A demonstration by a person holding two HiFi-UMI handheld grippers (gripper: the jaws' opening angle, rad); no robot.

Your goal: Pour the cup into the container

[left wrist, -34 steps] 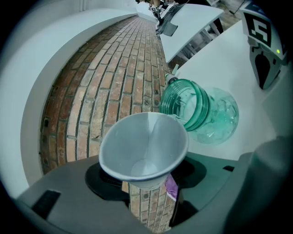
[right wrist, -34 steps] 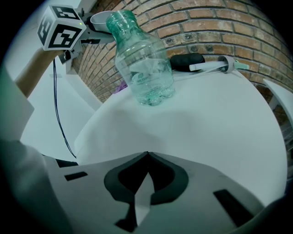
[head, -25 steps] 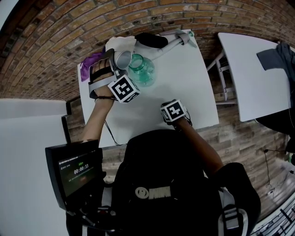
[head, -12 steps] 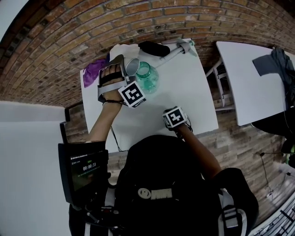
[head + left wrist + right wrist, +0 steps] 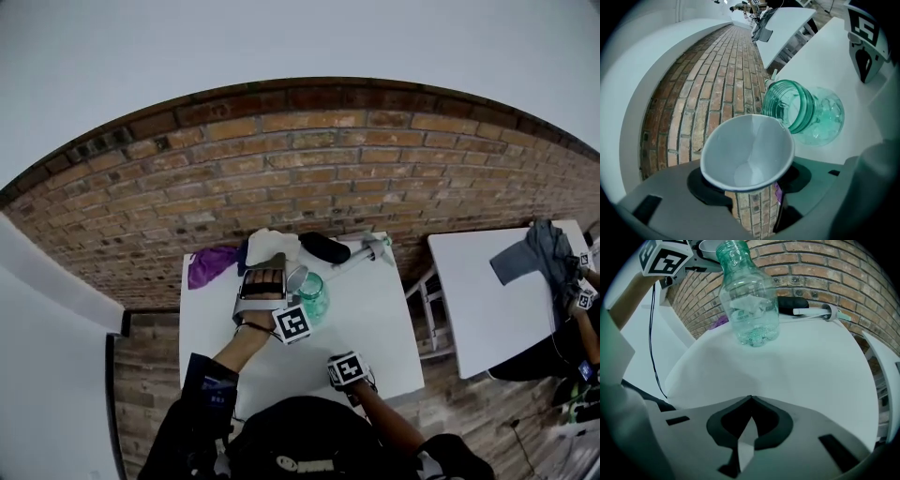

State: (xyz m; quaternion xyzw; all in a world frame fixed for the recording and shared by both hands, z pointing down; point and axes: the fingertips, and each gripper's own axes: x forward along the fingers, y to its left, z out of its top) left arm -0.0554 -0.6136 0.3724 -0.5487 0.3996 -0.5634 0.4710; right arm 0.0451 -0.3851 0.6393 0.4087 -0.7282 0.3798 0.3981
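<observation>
Nearly done, I judge: left gripper [image 5: 750,182] clamps the white paper cup [image 5: 747,150] tipped at the mouth of the green glass jar [image 5: 806,115] on the tabletop [image 5: 811,362], cup looking empty; right gripper [image 5: 749,399] sits closed on nothing.

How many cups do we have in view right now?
1: the white cup, clamped by the left gripper, tipped toward the green jar. Another could hide behind the white cloth.
</observation>
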